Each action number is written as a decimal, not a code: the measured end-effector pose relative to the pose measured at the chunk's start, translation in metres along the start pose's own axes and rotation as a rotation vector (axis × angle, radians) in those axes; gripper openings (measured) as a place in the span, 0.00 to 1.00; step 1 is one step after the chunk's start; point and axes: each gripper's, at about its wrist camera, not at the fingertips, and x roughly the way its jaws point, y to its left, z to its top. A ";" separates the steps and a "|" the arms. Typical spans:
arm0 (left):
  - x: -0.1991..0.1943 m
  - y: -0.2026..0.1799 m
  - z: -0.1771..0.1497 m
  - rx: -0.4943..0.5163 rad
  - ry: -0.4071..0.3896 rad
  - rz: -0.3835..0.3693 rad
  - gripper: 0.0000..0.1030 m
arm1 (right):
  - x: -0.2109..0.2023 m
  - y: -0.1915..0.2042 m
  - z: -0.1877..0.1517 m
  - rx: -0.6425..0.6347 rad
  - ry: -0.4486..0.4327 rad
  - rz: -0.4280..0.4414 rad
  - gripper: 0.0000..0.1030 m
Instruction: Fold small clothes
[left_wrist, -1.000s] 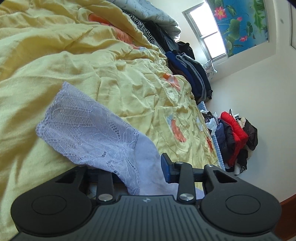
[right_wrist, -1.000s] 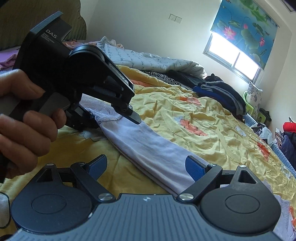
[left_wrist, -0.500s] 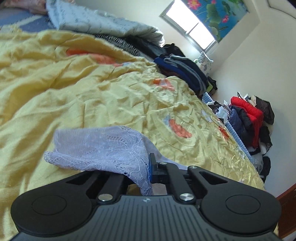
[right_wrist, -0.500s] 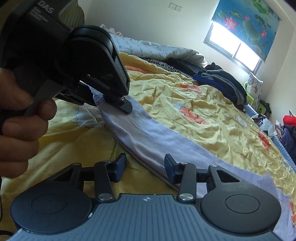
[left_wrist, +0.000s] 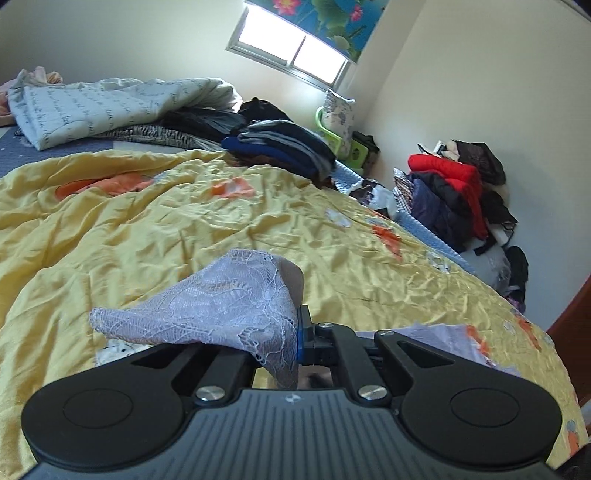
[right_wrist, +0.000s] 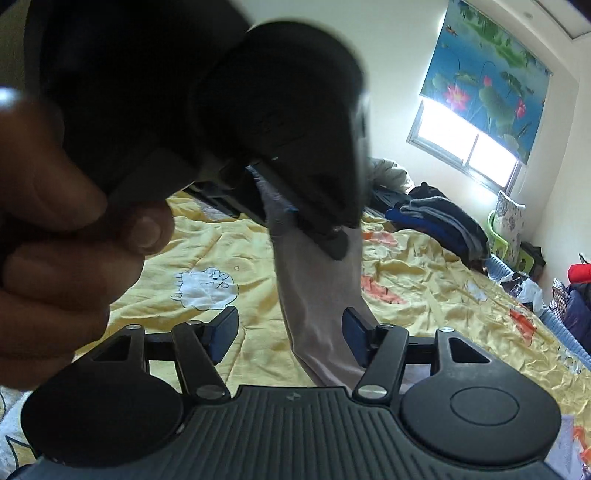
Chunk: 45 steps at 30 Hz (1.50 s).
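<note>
We clamp our left gripper (left_wrist: 295, 343) tight on the lace hem of a lilac garment (left_wrist: 221, 306), lifted above the yellow quilt (left_wrist: 147, 221). Our right gripper (right_wrist: 290, 338) stands half-open around the cloth hanging at twelve o'clock, pads not pressing.

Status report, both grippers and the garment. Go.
Left gripper shut on lace end of lilac garment, lifted off yellow bedspread. Right gripper open, garment hanging between its fingers untouched. Nothing in the way.
</note>
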 end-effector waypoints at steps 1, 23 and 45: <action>-0.002 -0.004 0.001 0.005 -0.001 -0.002 0.04 | 0.001 -0.003 0.001 0.014 0.002 -0.010 0.38; 0.025 -0.094 0.025 0.089 -0.072 -0.018 0.04 | -0.085 -0.081 -0.045 0.263 0.027 -0.199 0.58; 0.083 -0.285 -0.026 0.321 0.015 -0.187 0.04 | -0.203 -0.183 -0.198 0.849 0.147 -0.600 0.86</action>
